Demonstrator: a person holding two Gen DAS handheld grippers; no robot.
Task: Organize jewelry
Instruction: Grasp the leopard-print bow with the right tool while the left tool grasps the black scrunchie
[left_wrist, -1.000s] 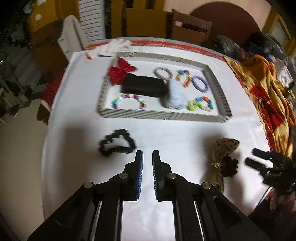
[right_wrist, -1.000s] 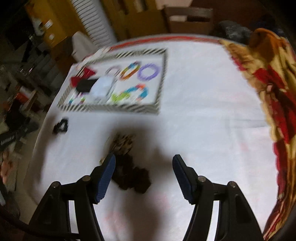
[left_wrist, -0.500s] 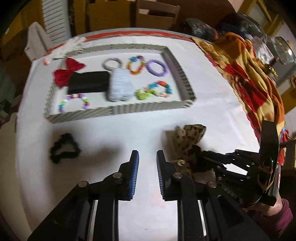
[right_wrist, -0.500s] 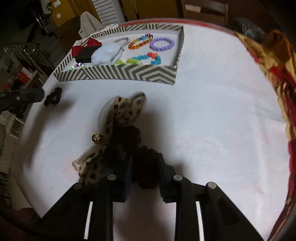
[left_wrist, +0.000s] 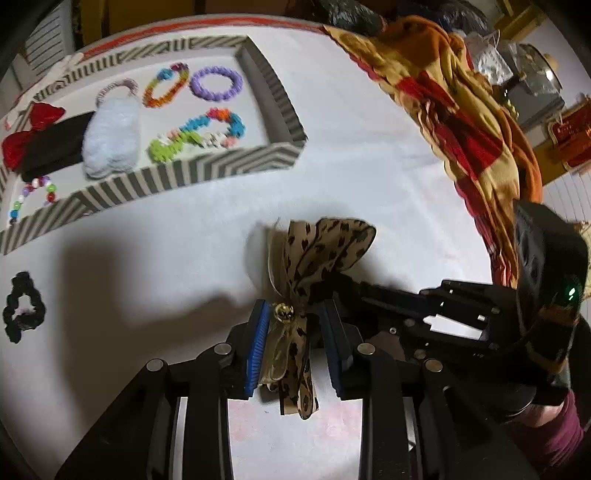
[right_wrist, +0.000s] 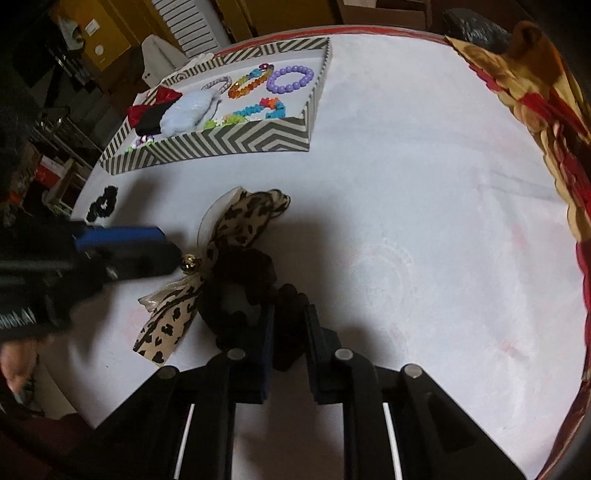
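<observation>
Left wrist view: left gripper (left_wrist: 295, 343) fingers are spreading around the leopard bow (left_wrist: 310, 266); right gripper (right_wrist: 288, 339) fingers are pinching its black scrunchie (right_wrist: 243, 284).

A leopard-print bow (left_wrist: 317, 254) with a small gold bell (left_wrist: 283, 313) lies on the white table (right_wrist: 424, 221), tangled with a black scrunchie (right_wrist: 243, 291). A second black scrunchie (left_wrist: 23, 306) lies apart, near the striped tray (left_wrist: 177, 177) of bead bracelets.

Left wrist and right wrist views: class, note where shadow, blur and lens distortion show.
Left wrist view: dark shadow falls on the tablecloth left of the leopard bow; the striped tray bows with the fisheye. Right wrist view: the left hand-held gripper is motion-blurred; corners go black.
</observation>
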